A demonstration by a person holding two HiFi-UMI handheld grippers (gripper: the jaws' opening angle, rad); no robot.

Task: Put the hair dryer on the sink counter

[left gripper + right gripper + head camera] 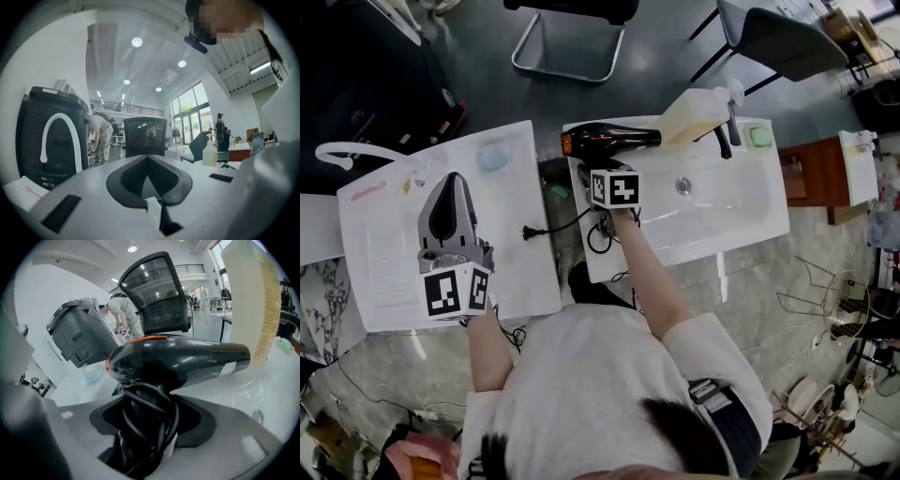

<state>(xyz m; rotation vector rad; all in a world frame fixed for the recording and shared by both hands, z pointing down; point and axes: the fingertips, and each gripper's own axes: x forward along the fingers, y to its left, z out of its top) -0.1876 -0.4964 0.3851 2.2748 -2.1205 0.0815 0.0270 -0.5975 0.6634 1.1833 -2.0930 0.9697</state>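
Coiled black cord (150,404) and the handle of the glossy black hair dryer (178,362) are clamped in the right gripper (150,427) fingers, at the rear-left corner of the white sink tabletop (712,236). Left gripper (148,159) fingers are closed and empty. Released there, the dryer could roll off the edge.

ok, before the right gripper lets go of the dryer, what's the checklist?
1. Grip: right gripper fingers closed on the hair dryer handle, with cord loops caught in with it. ok.
2. Position: dryer is over the sink counter, at the back-left corner. ok.
3. Dryer seated on the counter: cannot tell.
4. Nozzle clearance: it sits right beside the pump bottle; whether they touch, cannot tell.
5. Cord: trails off the counter across to the white table. not ok.
6. Left gripper: shut, empty, over the white table, away from the sink. ok.
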